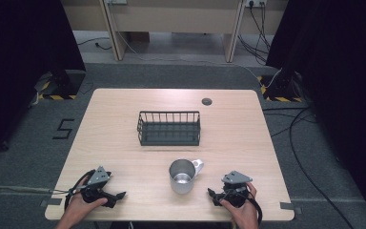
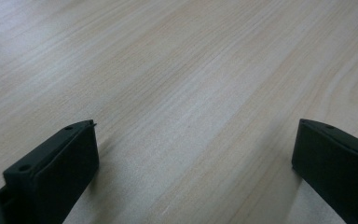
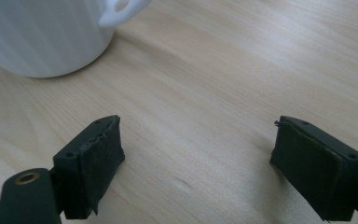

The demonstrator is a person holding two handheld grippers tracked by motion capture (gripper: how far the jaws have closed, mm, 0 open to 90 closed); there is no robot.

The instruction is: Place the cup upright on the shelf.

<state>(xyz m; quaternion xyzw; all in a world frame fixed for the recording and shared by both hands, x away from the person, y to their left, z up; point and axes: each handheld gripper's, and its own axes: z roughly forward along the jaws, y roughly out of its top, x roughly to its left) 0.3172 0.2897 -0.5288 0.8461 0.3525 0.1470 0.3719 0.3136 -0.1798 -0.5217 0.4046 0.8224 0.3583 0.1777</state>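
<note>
Mug, metal-looking w/ a pale handle, stands upright on the tabletop near your edge, a bit right of centre. Its handle points up-right in the high view, away from you. The inside looks empty, though the view is small, so that is only a fair guess.

Your right tool rests low at the tabletop's near edge, just right of the mug, jaws aimed left toward it. In the right gripper view its two black jaws stand wide apart w/ bare wood between them; nothing is clamped. The mug shows at the top left of that view as a pale curved wall, handle at its right, near the jaws but not touching them. The pad on the left jaw looks frayed at its edge.

Your left tool lies near the front left corner, well apart from the mug, jaws aimed right. In the left gripper view its jaws are also spread wide, over plain wood grain, holding nothing.

Your left hand and right hand come in from the bottom edge, each wrapped round its tool's body.

Behind the mug, toward the middle of the tabletop, sits a dark wire basket, rectangular, upright, apart from the mug. A small round dark grommet sits near the far edge.
</note>
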